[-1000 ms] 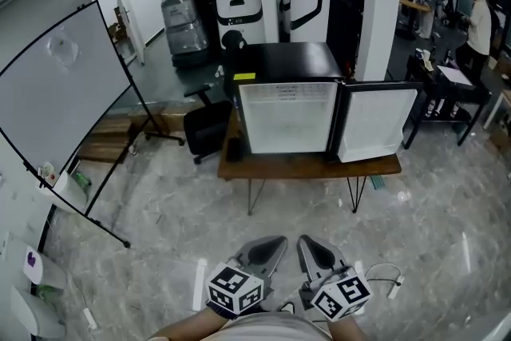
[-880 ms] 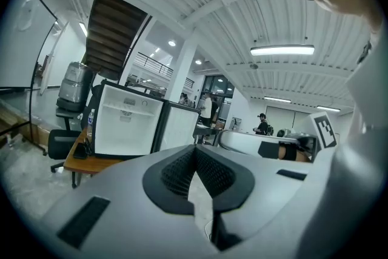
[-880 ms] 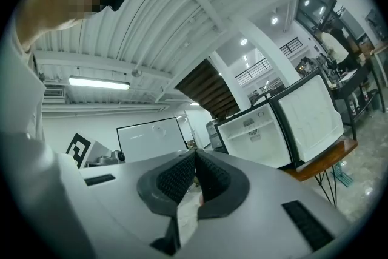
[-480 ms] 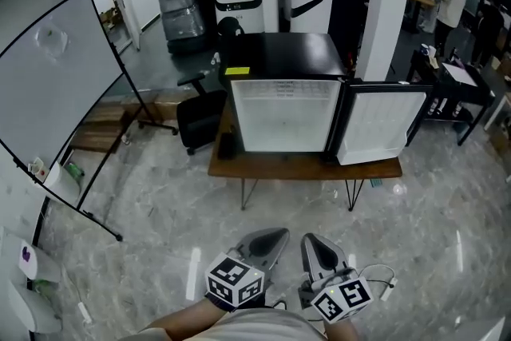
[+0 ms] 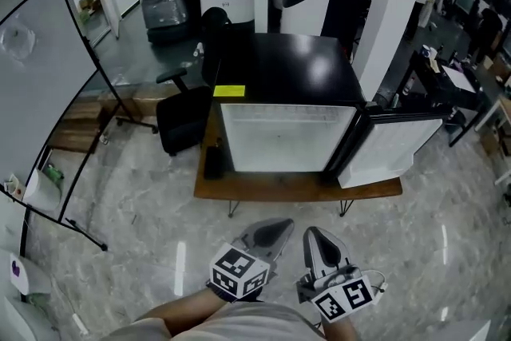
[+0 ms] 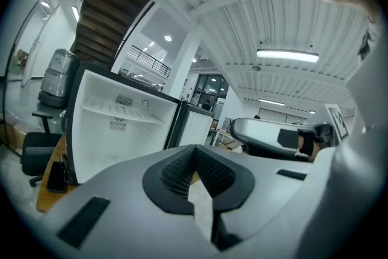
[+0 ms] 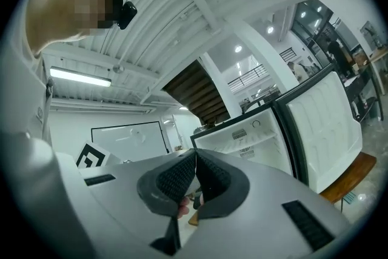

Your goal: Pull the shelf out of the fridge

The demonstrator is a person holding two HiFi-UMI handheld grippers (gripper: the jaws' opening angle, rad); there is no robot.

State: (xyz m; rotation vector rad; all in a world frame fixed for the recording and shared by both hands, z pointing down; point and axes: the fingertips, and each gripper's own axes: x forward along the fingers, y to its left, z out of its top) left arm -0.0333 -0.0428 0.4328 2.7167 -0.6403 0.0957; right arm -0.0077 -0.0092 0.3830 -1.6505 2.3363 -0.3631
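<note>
Well beyond the closed left tongs [image 5: 275, 231] and right tongs [image 5: 318, 242], the shelf [image 6: 121, 113] sits in the fridge [image 5: 279, 76].

Interior evenly lit by ceiling strip lights [image 6: 287, 56]. Soft glare seen on black fridge top [image 5: 315, 69]. Strong fisheye bending and dark corner vignette noted in gripper views; nearest foreground rendered soft.

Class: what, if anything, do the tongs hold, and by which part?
Nothing. The left tongs and right tongs are both shut and empty, away from the fridge.
</note>
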